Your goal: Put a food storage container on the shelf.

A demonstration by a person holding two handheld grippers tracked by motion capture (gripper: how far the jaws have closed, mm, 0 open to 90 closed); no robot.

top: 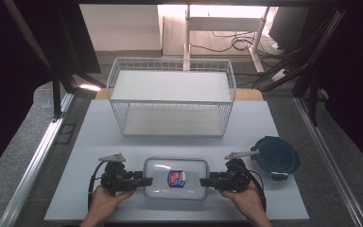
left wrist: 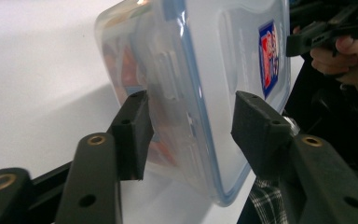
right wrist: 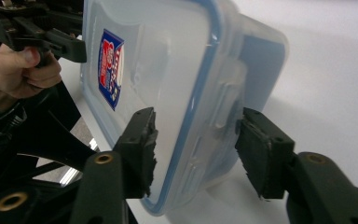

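Observation:
A clear rectangular food box (top: 175, 178) with a blue-rimmed lid and a red-and-blue label lies flat at the table's front middle. My left gripper (top: 149, 181) is at its left end and my right gripper (top: 203, 181) at its right end, each held level in a hand. In the left gripper view the box end (left wrist: 205, 70) stands between the jaws of my left gripper (left wrist: 191, 126), with a gap on the lid side. In the right gripper view the other end (right wrist: 168, 70) sits between the jaws of my right gripper (right wrist: 196, 140), both pads close to it.
A white wire basket shelf (top: 170, 94) stands on the white table (top: 99, 142) behind the box. A round dark blue lidded container (top: 276, 156) sits at the right, just beyond my right hand. Metal rails run along both table sides.

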